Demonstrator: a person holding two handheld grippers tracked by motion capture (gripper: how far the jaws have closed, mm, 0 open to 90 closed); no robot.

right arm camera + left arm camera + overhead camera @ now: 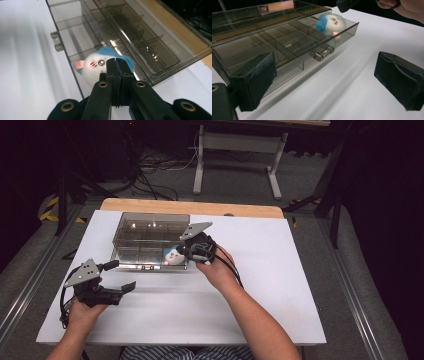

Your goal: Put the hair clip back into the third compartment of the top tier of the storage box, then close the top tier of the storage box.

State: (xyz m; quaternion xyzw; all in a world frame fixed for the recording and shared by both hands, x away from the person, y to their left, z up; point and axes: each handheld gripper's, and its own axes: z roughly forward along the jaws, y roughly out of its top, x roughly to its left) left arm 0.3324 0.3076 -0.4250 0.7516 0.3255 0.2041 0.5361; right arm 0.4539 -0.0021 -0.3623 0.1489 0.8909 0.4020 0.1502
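The right claw [116,61] is pressed together, its tips at the back of the plush toy [97,67] with nothing clearly pinched. The toy lies in the near right corner compartment of the clear divider box [145,237], face toward the worktop's near edge, blue top toward the far edge. Bare white worktop [280,285] lies open right of the box. The left claw [120,277] hovers spread near the near-left corner, empty, pointing at the box.
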